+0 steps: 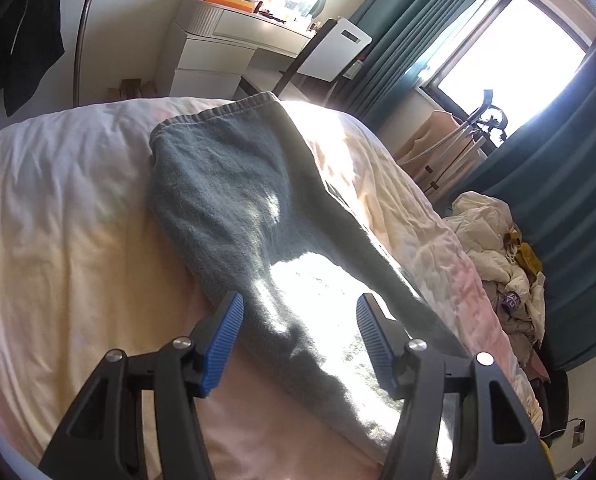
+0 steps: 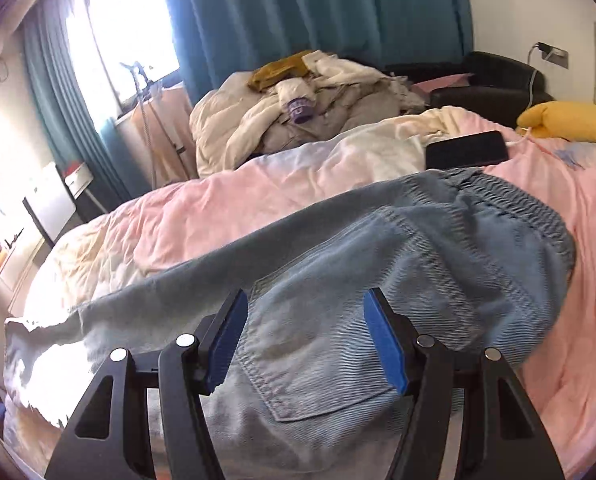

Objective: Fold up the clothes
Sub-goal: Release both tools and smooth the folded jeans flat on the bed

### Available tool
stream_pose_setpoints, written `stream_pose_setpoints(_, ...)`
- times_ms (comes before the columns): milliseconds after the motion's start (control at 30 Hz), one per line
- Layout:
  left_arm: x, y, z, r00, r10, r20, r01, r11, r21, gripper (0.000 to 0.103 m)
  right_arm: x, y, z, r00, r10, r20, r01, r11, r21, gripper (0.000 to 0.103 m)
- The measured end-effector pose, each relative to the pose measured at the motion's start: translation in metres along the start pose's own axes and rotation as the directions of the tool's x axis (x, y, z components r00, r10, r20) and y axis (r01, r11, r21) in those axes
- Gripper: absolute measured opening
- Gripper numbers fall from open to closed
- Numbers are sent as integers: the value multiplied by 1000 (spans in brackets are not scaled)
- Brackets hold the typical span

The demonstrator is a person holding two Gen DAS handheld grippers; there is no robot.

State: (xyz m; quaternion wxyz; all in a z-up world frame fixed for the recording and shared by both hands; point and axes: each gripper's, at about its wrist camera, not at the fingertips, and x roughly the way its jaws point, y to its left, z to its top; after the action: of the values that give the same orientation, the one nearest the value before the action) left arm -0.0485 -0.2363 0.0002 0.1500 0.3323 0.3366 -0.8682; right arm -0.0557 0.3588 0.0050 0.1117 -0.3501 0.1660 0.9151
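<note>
- The jeans (image 2: 378,264) lie lengthwise on the pink duvet (image 2: 258,196), apparently with one leg laid over the other; the elastic waistband sits toward the pillow end, the frayed hem toward the foot of the bed.
- The right gripper (image 2: 304,336) hangs over the back pocket (image 2: 318,356) with its jaws wide and nothing between the blue pads.
- The left gripper (image 1: 300,340) hangs over the leg part of the jeans (image 1: 258,208), jaws also wide, clear of the cloth (sun glare washes out the fabric just beneath it).
- Judged step: taking fresh grips for the next fold. To do it well, pinch both layers of cloth at an edge, one gripper near the waistband and one near the hem, lift evenly, and bring hem to waist so the edges meet without a twist.
- Watch the black phone (image 2: 466,150) just beyond the waistband; keep the fold clear of it.
- Count: one pair of jeans on the bed, two grippers, one phone, one yellow pillow (image 2: 570,118), one heap of unsorted laundry (image 2: 298,112) beyond the bed (pieces too tangled to count).
</note>
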Motion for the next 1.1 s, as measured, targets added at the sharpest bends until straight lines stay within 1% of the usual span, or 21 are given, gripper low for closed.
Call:
stream_pose_setpoints(67, 10, -11, 6, 1000, -16, -20, 16, 1000, 6, 61, 15, 16, -3, 1000, 10, -23, -11, 999, -43, 61)
stream_pose_setpoints(133, 33, -24, 16, 996, -46, -74, 49, 998, 39, 61, 28, 30, -5, 999, 16, -35, -19, 996, -89, 61)
stream_pose_setpoints(167, 49, -29, 22, 993, -30, -116, 35, 999, 36, 61, 33, 37, -7, 999, 19, -38, -23, 993, -113, 61)
stream_pose_setpoints(233, 79, -35, 36, 983, -35, -182, 34, 999, -9, 61, 43, 49, -11, 999, 26, -46, -33, 987, -156, 61)
stream_pose_setpoints(267, 94, -39, 44, 978, -49, -202, 41, 998, -40, 61, 47, 53, -13, 998, 30, -47, -38, 984, -172, 61)
stream_pose_setpoints(300, 109, -44, 52, 977, -43, -208, 34, 998, -49, 61, 51, 57, -16, 999, 30, -44, -37, 982, -185, 61)
stream_pose_setpoints(367, 135, -55, 69, 982, 15, -189, -21, 999, -31, 61, 59, 64, -22, 998, 32, -56, -43, 976, -214, 61)
stream_pose_setpoints(433, 156, -55, 86, 983, 58, -174, -73, 994, -78, 61, 66, 72, -29, 996, 49, -69, -64, 967, -247, 61)
stream_pose_setpoints(500, 171, -50, 100, 984, 83, -160, -108, 982, -155, 61, 72, 78, -32, 995, 60, -77, -79, 958, -275, 61)
stream_pose_setpoints(567, 194, -52, 110, 966, 167, -198, -195, 972, -129, 61, 77, 81, -34, 994, 73, -83, -94, 954, -286, 61)
stream_pose_setpoints(600, 202, -51, 112, 959, 186, -211, -216, 968, -127, 60, 79, 82, -33, 993, 82, -85, -103, 954, -282, 61)
stream_pose_setpoints(633, 210, -50, 114, 953, 203, -223, -235, 964, -127, 57, 81, 82, -32, 993, 87, -84, -107, 955, -277, 61)
stream_pose_setpoints(667, 214, -50, 116, 957, 191, -218, -224, 964, -140, 52, 83, 82, -31, 992, 91, -83, -110, 956, -272, 61)
stream_pose_setpoints(700, 217, -51, 117, 960, 181, -213, -215, 965, -150, 50, 85, 82, -30, 992, 94, -79, -112, 957, -268, 61)
stream_pose_setpoints(733, 221, -54, 118, 956, 206, -210, -235, 964, -126, 45, 85, 83, -30, 992, 99, -75, -115, 956, -269, 61)
stream_pose_setpoints(767, 224, -58, 119, 951, 232, -206, -256, 961, -101, 35, 86, 84, -30, 992, 103, -72, -119, 956, -269, 61)
stream_pose_setpoints(800, 227, -62, 119, 941, 270, -202, -289, 955, -68, 29, 88, 85, -31, 992, 104, -72, -120, 954, -275, 61)
stream_pose_setpoints(833, 229, -66, 118, 932, 305, -197, -319, 947, -38, 12, 89, 86, -31, 992, 104, -76, -121, 953, -278, 61)
stream_pose_setpoints(867, 228, -67, 119, 933, 309, -184, -321, 946, -38, 5, 91, 87, -32, 991, 104, -80, -122, 952, -281, 61)
stream_pose_setpoints(1033, 217, -74, 127, 949, 283, -143, -296, 952, -80, 3, 88, 85, -28, 990, 116, -78, -132, 959, -251, 61)
stream_pose_setpoints(1100, 212, -85, 132, 954, 275, -118, -284, 956, -68, 3, 85, 85, -27, 991, 117, -68, -130, 960, -246, 61)
